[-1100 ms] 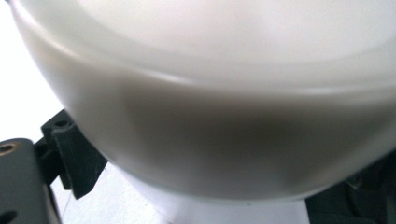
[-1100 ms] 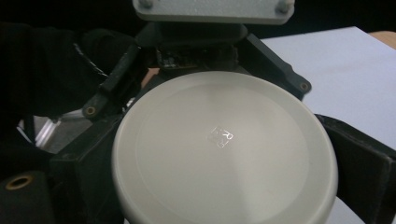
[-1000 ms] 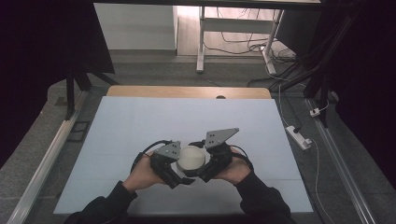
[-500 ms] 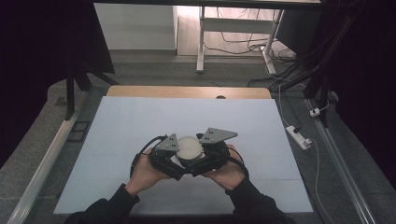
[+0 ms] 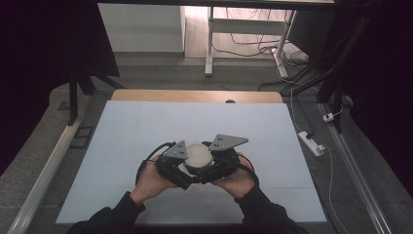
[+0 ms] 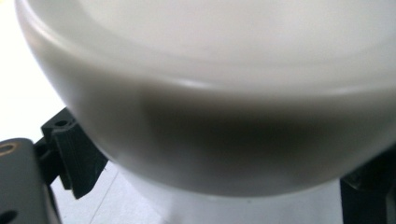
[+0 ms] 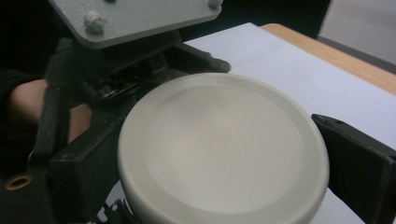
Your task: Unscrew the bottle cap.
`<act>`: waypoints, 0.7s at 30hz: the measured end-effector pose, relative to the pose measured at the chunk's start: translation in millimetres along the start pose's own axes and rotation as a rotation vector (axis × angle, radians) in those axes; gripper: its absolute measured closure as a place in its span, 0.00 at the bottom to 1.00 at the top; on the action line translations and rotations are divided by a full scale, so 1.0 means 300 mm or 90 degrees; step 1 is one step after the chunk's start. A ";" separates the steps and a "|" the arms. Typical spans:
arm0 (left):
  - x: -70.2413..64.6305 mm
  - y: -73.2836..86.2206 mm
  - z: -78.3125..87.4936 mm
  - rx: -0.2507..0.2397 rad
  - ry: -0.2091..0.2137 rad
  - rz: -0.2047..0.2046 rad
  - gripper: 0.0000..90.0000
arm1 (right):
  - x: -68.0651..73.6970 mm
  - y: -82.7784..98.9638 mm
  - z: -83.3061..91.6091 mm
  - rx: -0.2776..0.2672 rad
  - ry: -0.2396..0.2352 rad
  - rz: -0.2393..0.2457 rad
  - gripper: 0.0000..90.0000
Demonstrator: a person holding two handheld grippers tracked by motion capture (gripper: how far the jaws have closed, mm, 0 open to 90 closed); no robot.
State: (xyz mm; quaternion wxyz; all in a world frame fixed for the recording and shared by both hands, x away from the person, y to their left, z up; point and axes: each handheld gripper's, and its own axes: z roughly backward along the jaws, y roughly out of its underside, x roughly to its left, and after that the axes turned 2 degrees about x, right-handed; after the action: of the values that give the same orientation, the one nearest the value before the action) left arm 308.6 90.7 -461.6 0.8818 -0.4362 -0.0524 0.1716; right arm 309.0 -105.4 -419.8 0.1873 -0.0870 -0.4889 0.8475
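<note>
A white round jar with a flat lid (image 5: 198, 154) is held just above the pale table (image 5: 146, 126), near its front middle. My left gripper (image 5: 189, 168) closes on it from the left and my right gripper (image 5: 210, 168) from the right, their grey plates on either side. In the left gripper view the jar's rounded side (image 6: 210, 93) looms very close, with the black jaws low against its body. In the right gripper view the lid (image 7: 219, 144) lies between my right jaws, which press its rim; the left gripper (image 7: 116, 70) is behind it.
A wooden strip (image 5: 195, 95) runs along the table's far edge. Metal rails (image 5: 53, 161) line both sides. On the floor to the right lie a white power strip (image 5: 310, 142) and cables. A desk frame (image 5: 209, 44) stands beyond the table.
The jar and both grippers have shifted slightly away from the person over the last second, and the hands have drawn closer together beneath it. Both grips have held.
</note>
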 end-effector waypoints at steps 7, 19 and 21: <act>0.008 0.004 0.006 0.003 0.051 -0.033 0.09 | -0.027 0.007 0.009 -0.004 -0.080 0.022 0.08; 0.011 0.009 0.013 0.012 0.099 -0.076 0.09 | -0.034 0.011 0.012 -0.003 -0.149 0.054 0.08; 0.011 0.008 0.015 0.012 0.103 -0.082 0.09 | -0.035 0.011 0.014 -0.004 -0.154 0.057 0.08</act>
State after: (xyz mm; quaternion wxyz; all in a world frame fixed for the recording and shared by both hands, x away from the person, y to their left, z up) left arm 309.9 96.5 -461.1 0.8965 -0.4359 -0.0074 0.0794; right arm 316.4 -114.3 -420.9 0.0884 -0.0063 -0.5060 0.8580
